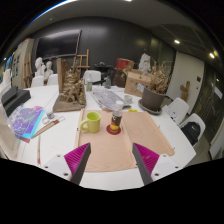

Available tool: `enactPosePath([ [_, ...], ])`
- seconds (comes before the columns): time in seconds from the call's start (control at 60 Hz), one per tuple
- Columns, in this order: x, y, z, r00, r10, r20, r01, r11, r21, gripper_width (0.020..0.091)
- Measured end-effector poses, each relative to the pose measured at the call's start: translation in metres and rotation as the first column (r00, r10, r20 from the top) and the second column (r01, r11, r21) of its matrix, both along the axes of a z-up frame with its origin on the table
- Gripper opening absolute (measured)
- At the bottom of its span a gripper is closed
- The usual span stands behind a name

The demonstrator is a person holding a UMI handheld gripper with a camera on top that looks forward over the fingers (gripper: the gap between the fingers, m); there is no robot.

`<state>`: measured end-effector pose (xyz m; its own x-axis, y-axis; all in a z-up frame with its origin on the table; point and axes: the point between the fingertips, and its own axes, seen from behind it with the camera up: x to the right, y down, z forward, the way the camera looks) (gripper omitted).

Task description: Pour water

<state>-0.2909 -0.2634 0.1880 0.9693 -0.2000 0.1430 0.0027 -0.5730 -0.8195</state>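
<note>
- A white table (150,170) is spreading out under and beyond the jaws, filling most of the room's near side.
- A tan placemat (112,145) is lying on the table directly ahead of the jaws, its near edge running between the 2 fingertips.
- A wooden model (70,88) on a dark base is standing well beyond the jaws, off to their left.
- A colourful book (27,122) is lying flat far out to the left of the left finger, near the table edge.
- A dark pot (153,100) with a plant is sitting beyond the right finger, past the far right corner of the placemat.
- A clear bag-like bundle (106,98) is resting beyond the placemat, roughly in line with the gap between the jaws.
- The gripper (110,158) is hovering over the near table with its jaws standing wide apart and nothing between them; the 2 pink pads (76,159) are facing each other across bare placemat.
- A yellow-green mug (92,122) is standing upright on the far left part of the placemat, ahead of the left finger.
- A small dark bottle (115,122) with a red band is standing upright just right of the mug, ahead of the gap between the jaws and well apart from both fingers; whether it holds water cannot be told.
</note>
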Motion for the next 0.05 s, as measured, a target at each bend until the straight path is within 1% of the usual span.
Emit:
enactPosePath([
  [0.05,0.0025,0.0006,0.0014,1.0,-0.004,0.003,0.004,1.0,0.001,0.0857],
])
